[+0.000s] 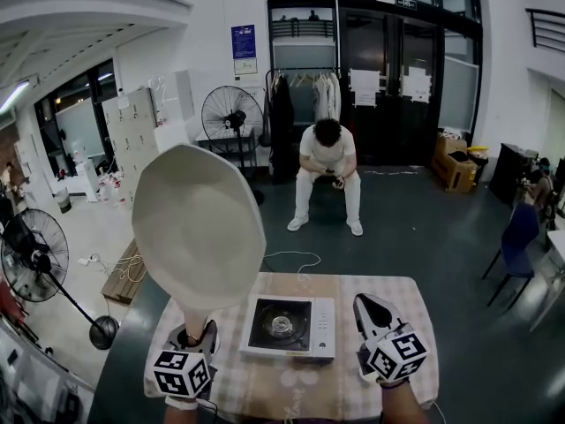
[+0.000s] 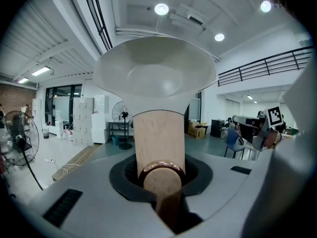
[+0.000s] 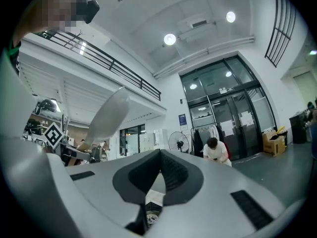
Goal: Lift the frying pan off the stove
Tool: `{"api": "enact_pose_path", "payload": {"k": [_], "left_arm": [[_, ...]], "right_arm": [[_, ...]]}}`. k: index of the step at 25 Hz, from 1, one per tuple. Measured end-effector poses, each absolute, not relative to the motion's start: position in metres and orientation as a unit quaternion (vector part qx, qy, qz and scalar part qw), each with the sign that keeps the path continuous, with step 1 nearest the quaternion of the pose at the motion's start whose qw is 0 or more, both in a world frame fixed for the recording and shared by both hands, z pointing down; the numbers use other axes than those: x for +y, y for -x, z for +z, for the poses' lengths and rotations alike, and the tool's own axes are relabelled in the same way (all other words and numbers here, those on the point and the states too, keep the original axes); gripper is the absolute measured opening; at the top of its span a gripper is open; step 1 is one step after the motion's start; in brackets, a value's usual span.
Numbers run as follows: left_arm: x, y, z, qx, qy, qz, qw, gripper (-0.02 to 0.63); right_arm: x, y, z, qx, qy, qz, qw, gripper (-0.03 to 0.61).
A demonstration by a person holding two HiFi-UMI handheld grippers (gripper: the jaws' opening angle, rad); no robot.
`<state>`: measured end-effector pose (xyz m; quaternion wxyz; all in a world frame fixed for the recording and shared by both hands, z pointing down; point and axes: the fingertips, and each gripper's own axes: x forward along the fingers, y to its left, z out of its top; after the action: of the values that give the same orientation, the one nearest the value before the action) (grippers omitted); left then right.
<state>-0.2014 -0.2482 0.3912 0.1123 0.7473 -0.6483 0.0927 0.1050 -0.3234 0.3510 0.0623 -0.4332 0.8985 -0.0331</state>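
Frying pan [image 1: 199, 223] off the stove [image 1: 289, 327].
Head view: your left gripper [image 1: 192, 336] holds the cream pan up, left of the stove. Left gripper view: jaws pinch its pale wooden handle [image 2: 158, 143]. Right gripper view: your right gripper [image 3: 159, 155] is pressed together, empty.

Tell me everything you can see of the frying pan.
The frying pan is cream-white and smooth, with a pale wooden handle ending in a copper-coloured ring. The left tool grips that handle, jaws closed on it. The pan is in the air, tilted steeply upward, up and left of the stove and clear of it. Nothing else touches it.
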Motion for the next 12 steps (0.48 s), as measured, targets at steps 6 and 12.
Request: {"api": "enact_pose_path", "payload": {"k": [6,12], "left_arm": [[-0.243,0.208,0.388,-0.660,-0.737,0.096,0.105,0.106],[-0.237,0.214,0.389,-0.661,-0.737,0.097,0.104,0.106]], "right_arm": [[-0.321,-0.104,0.348,0.899,0.432,-0.033,0.059,0.006],[-0.319,-0.094,0.353,0.903,0.426,-0.029,0.046,0.006]]}}
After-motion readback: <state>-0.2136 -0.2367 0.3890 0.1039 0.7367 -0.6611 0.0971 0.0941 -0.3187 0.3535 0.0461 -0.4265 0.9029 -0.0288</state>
